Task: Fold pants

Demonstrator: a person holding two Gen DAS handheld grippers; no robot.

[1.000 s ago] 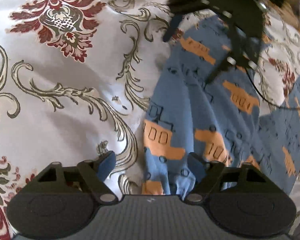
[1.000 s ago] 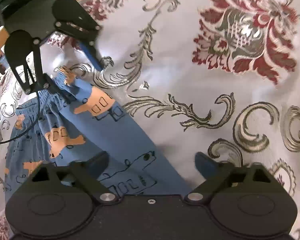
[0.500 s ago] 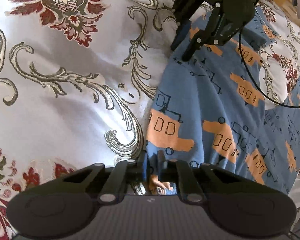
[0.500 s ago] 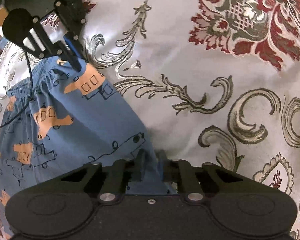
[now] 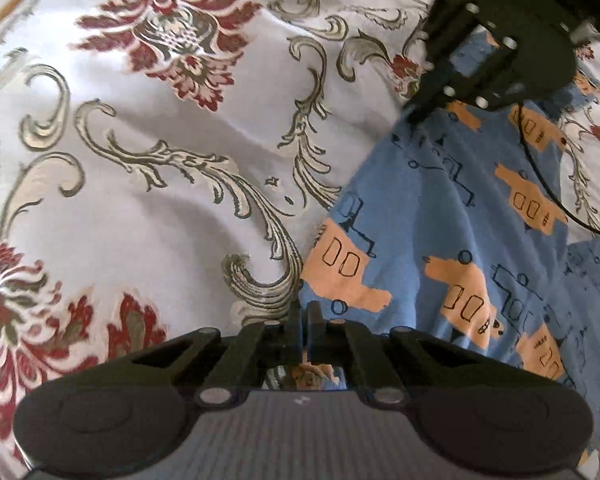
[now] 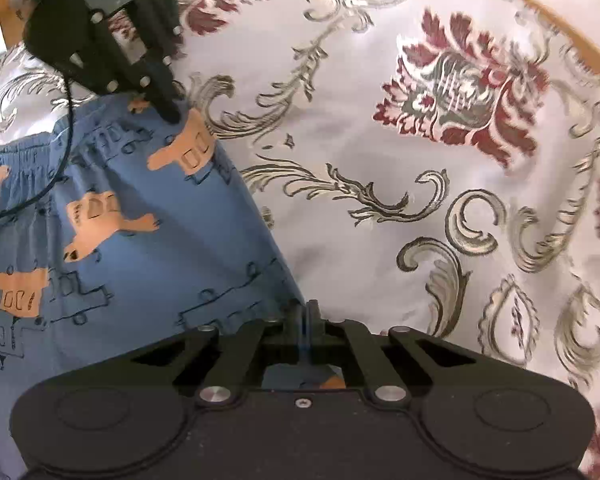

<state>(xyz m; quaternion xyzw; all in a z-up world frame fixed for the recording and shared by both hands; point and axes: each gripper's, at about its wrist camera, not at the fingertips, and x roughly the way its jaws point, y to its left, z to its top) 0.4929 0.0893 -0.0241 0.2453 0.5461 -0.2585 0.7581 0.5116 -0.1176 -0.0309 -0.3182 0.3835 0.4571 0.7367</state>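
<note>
Now both black two-finger grippers are pinching the blue cotton pants with orange vehicle prints (image 5: 452,216), which are lying flat on the white bedspread with red and grey floral scrolls (image 5: 172,208). The left gripper (image 5: 305,320) is clamping the waistband edge, the right gripper (image 6: 303,320) the leg's edge. The fold is just beginning; next, I judge, both need lifting together and carrying across, keeping the edge taut.

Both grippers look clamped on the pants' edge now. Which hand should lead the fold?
Probably neither alone: the left gripper and right gripper are each shut on the same long edge of the pants. Carry both across together.
</note>
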